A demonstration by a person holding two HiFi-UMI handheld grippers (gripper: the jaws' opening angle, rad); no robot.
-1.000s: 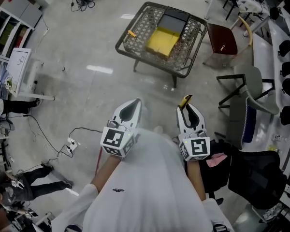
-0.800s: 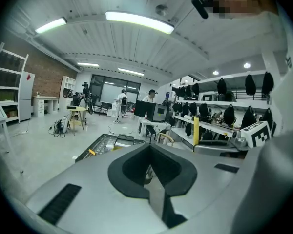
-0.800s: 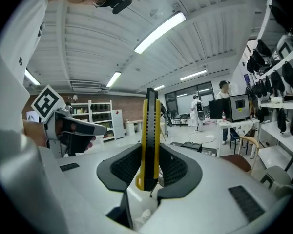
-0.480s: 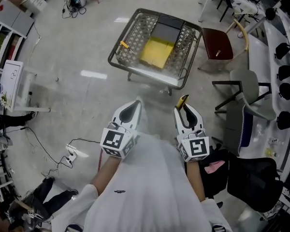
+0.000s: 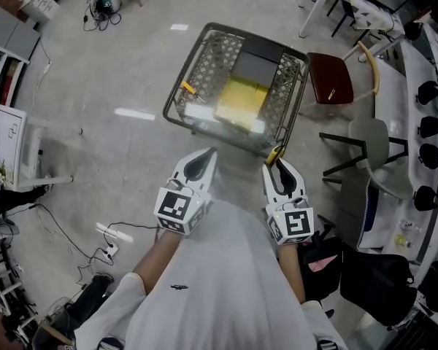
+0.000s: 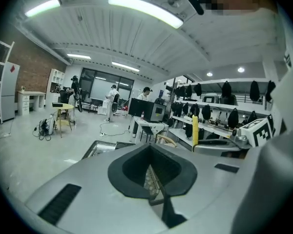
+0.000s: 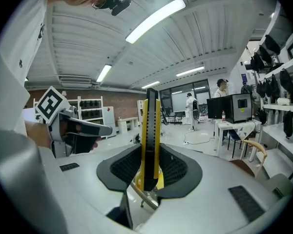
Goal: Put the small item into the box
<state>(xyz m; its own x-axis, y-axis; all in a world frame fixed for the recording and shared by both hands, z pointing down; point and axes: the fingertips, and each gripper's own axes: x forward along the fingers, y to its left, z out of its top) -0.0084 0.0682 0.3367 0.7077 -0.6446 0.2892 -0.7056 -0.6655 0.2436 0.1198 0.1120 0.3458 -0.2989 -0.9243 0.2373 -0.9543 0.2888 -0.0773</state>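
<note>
A slim yellow and black item point(image 7: 150, 135) stands upright between the jaws of my right gripper point(image 7: 149, 179), which is shut on it. In the head view its yellow tip point(image 5: 277, 152) pokes out of the right gripper point(image 5: 278, 163), right at the near corner of the wire-mesh table point(image 5: 204, 60). On that table lies an open yellow box point(image 5: 237, 102) with a dark flap point(image 5: 257, 63) behind it. A small orange piece point(image 5: 187, 87) lies on the mesh to the left. My left gripper point(image 5: 205, 156) is shut with nothing in it, short of the table's near edge.
A dark red chair point(image 5: 331, 75) stands right of the table, with a grey chair point(image 5: 372, 152) nearer me. A black bag point(image 5: 376, 283) sits at my right side. A power strip with cables point(image 5: 106, 250) lies on the floor at left, by a white shelf point(image 5: 14, 144).
The table with the yellow box has come nearer, and its near edge now reaches the gripper tips. Both grippers keep the same pose, the right one still holding the item.
</note>
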